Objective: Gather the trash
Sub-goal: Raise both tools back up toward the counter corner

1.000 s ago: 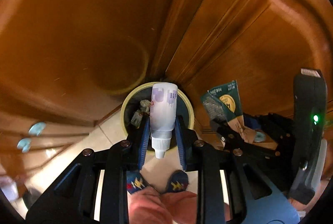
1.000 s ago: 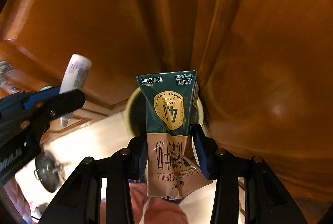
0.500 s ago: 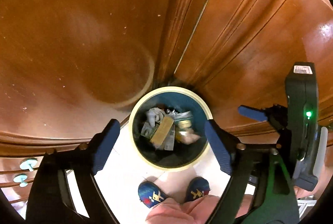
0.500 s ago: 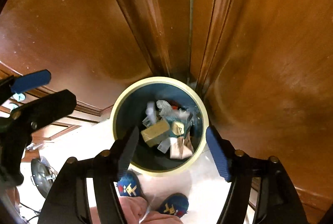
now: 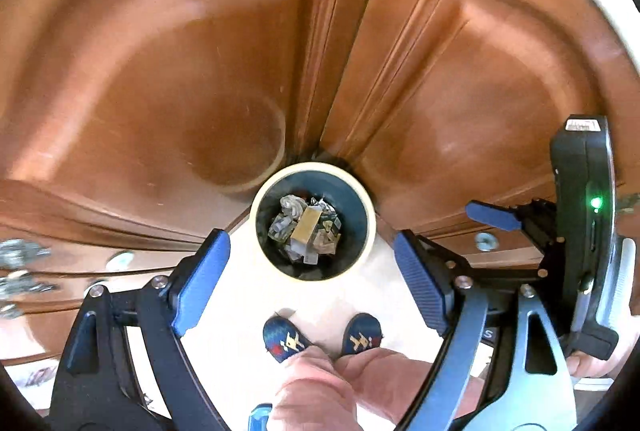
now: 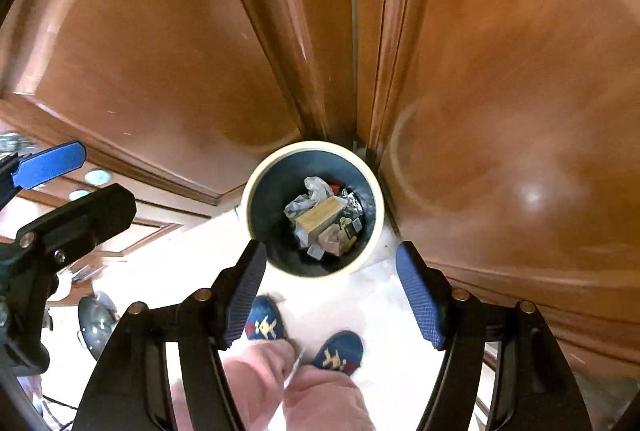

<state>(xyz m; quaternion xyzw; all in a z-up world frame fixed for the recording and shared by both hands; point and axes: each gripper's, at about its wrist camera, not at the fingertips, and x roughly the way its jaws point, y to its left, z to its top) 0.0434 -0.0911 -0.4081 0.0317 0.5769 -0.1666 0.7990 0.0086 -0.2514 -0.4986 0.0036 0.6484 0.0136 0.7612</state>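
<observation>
Cream-rimmed and dark inside, the trash bin (image 5: 314,167) stood on the pale floor against the wooden cabinet doors (image 5: 168,79) and served as the reference for everything else. Directly above the bin, the left gripper (image 5: 308,279) hung with its blue pads spread wide and nothing between them. The right gripper (image 6: 332,295) was likewise above the bin, jaws parted and empty. Both sets of jaws had just been opening, and no item remained in either.

Inside the bin lay the collected trash (image 6: 320,219): crumpled paper, foil-like scraps and a tan carton-shaped piece on top. The heap was too small and cluttered to identify each item with confidence.

On the near side of the bin, the person's patterned slippers (image 5: 320,337) stood on the floor, which appeared free of litter around the bin.

Judged from this state, the deposit step was complete for both hands. Whether further trash remained elsewhere in the room could not be determined from these views.
</observation>
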